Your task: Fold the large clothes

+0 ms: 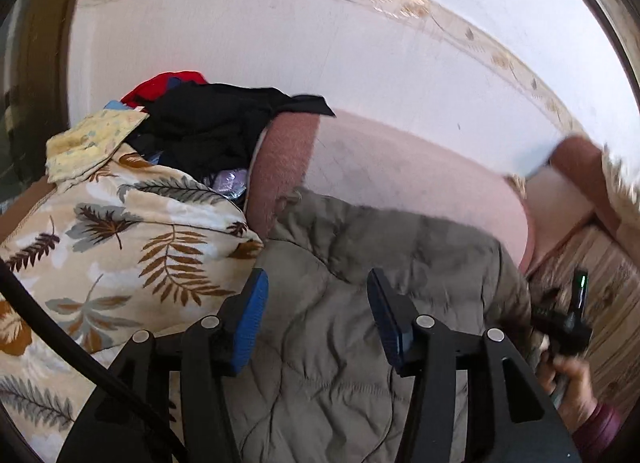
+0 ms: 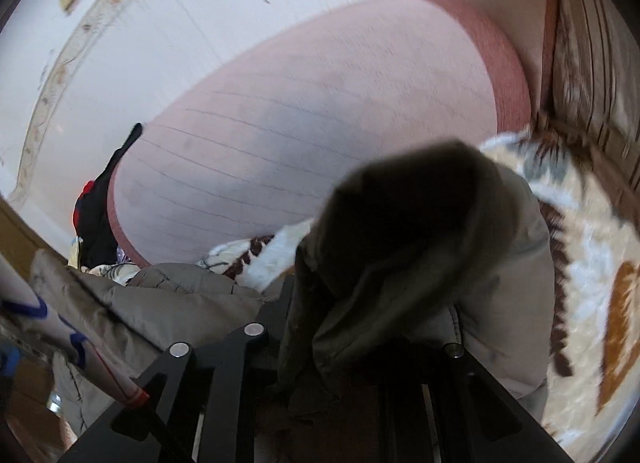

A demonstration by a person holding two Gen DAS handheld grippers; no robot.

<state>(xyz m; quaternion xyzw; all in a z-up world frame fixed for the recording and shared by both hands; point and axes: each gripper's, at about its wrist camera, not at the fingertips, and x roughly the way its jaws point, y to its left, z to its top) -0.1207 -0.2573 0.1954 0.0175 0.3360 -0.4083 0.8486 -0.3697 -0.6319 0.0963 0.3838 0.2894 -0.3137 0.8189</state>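
The left wrist view shows the left tongs [image 1: 318, 295] spread, blue pads apart over an olive quilted jacket [image 1: 360, 283] lying on a leaf-print bedspread [image 1: 120, 231], its length running away toward a pink headboard [image 1: 400, 167]. Only the right view shows the right tongs [image 2: 360, 343] apparently pinching a bunched jacket fold that drapes over and hides their tips.

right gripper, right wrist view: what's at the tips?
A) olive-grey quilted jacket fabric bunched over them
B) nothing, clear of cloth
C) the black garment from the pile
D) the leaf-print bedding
A: in the right wrist view a fold of the olive-grey quilted jacket drapes over the right gripper, hiding its tips.
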